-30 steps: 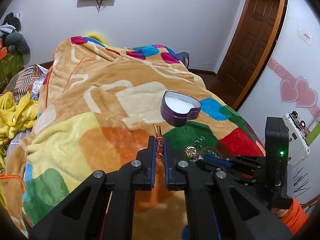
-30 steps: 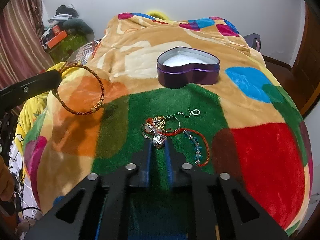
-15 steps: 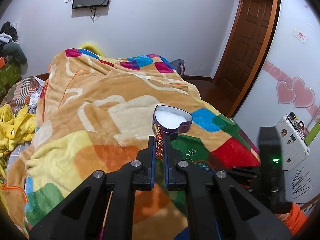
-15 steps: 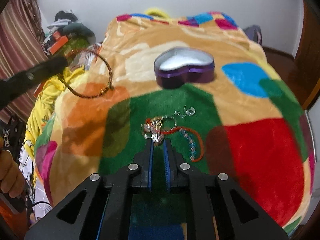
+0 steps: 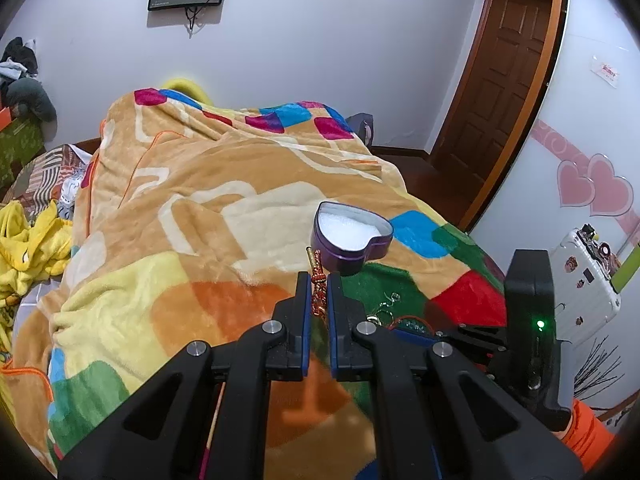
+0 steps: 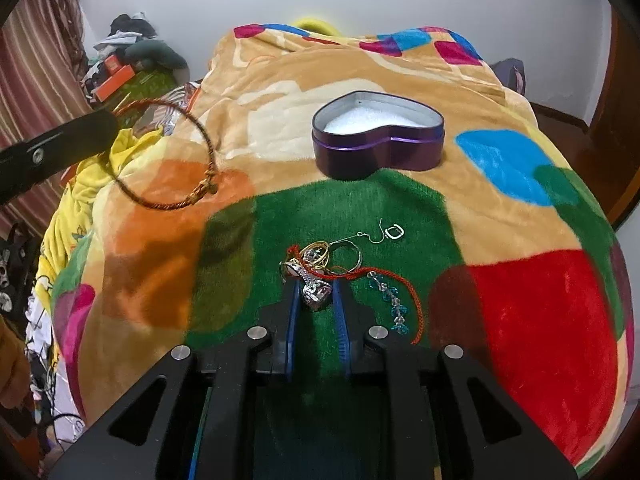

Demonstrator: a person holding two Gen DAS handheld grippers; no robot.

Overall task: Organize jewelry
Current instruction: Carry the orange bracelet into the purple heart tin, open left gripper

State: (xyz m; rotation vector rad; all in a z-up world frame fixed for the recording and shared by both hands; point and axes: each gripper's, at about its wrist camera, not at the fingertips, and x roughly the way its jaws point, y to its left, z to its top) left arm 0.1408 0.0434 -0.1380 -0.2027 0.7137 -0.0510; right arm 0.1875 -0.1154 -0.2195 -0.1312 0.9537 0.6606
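The left gripper [image 5: 319, 292] is clamped on a red-and-gold braided bracelet [image 6: 172, 160]; from its own camera only a short knotted stretch shows edge-on between the fingers, while the right wrist view shows the whole loop hanging in the air off the finger's tip, over the orange patch of the blanket [image 6: 520, 184]. The gripper's body is cut off at the left edge of that view. The heart-shaped purple tin [image 6: 378, 136] sits open on the blanket beyond the green patch, with white padding inside; the padding looks bare, though its near part is hidden by the front wall. The right gripper [image 6: 315, 300] rests low on the green patch with its fingers parted to either side of a silver pendant [image 6: 314, 294]; whether the pads touch it cannot be told, and nothing looks pinched. The pendant belongs to a tangled pile of jewelry [image 6: 324, 258] with gold rings, a red cord and a string of blue beads [image 6: 390, 300], too knotted to separate piece by piece. A small silver hook and clasp [image 6: 390, 232] lie just beyond the pile. In the left view most of the pile is hidden behind the gripper's fingers.
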